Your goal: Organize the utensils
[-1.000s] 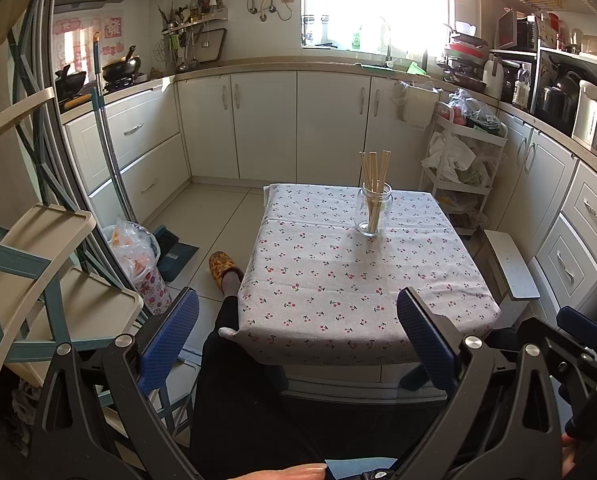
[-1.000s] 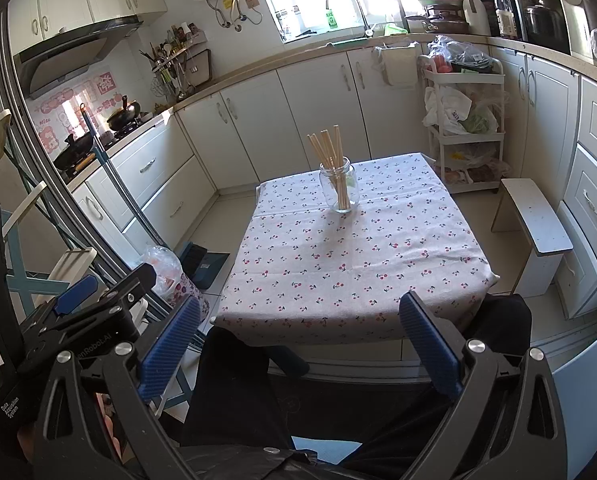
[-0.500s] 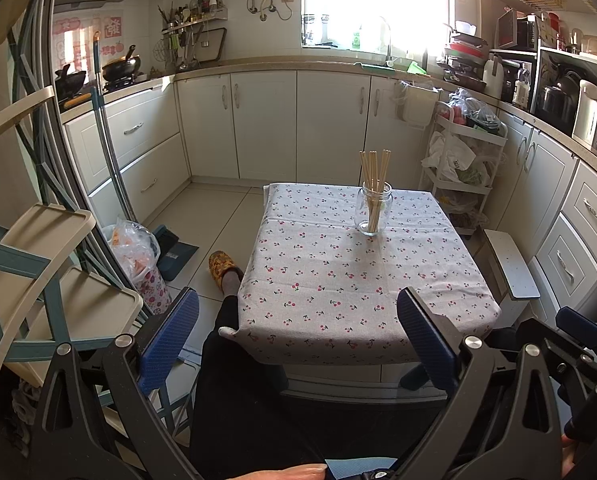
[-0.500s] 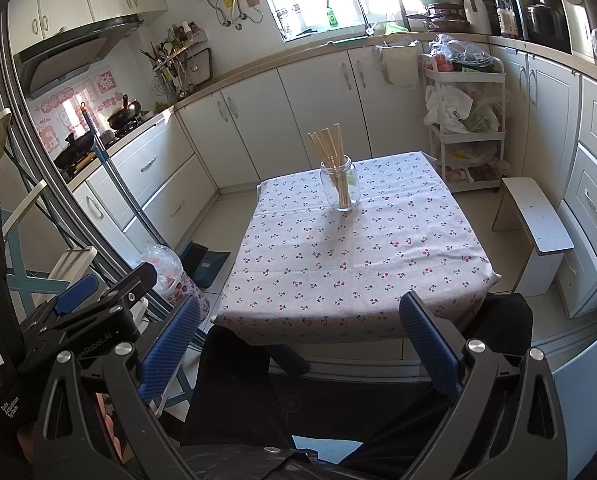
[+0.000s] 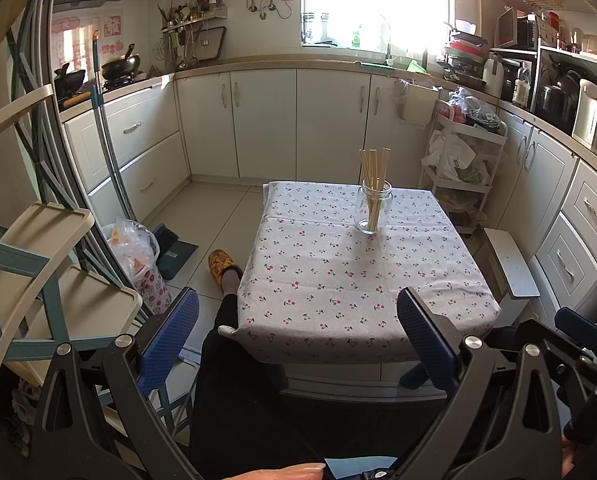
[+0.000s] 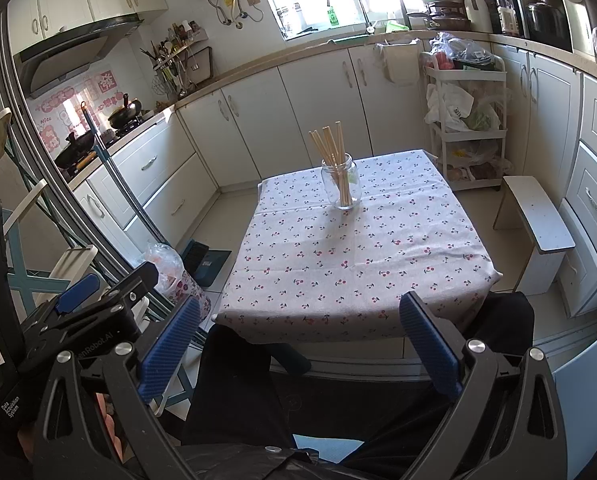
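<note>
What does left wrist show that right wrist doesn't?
Only left wrist: a foot in a yellow slipper on the floor left of the table, and the right claw's blue tip at the frame's right edge.

Only right wrist: the left claw's body at lower left, and the upper wall cabinets.

Both: the glass jar of chopsticks standing on the cherry-print tablecloth, with each camera's own claw open and empty.

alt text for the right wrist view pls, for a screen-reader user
A glass jar of wooden chopsticks stands on a cherry-print tablecloth in a white kitchen. The right hand-held gripper is open and empty short of the table, with the left hand-held gripper beside it at lower left.
</note>
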Tool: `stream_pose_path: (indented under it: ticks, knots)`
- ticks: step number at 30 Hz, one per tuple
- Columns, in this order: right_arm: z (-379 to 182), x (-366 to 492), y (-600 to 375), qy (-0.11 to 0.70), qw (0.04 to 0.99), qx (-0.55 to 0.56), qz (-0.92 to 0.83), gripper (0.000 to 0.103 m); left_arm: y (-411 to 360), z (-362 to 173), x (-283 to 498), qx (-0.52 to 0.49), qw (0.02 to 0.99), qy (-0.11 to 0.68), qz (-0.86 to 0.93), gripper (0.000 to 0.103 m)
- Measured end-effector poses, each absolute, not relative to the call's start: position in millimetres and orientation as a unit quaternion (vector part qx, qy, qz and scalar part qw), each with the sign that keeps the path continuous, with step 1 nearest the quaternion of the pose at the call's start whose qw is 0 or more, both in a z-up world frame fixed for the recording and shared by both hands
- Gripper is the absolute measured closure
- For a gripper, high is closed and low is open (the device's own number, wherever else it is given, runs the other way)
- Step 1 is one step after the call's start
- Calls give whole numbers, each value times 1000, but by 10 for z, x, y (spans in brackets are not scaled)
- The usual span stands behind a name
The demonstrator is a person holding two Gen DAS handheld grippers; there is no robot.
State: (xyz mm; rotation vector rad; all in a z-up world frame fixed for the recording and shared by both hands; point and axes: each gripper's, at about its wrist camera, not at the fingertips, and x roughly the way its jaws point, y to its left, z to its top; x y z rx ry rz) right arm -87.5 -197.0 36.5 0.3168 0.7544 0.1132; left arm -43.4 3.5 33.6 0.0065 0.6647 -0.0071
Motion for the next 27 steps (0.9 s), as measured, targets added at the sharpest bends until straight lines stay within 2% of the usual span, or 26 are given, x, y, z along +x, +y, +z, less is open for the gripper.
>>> stream_pose_path:
  ticks: [11,27]
  knots:
    - [364,-874,-1961,367,916,154,55,7,46,240,-410,-7,941,340,-10,8]
    - [351,-881,-1894,365,916,154,58,7,108,313,-483,-9,947,320,-11,8]
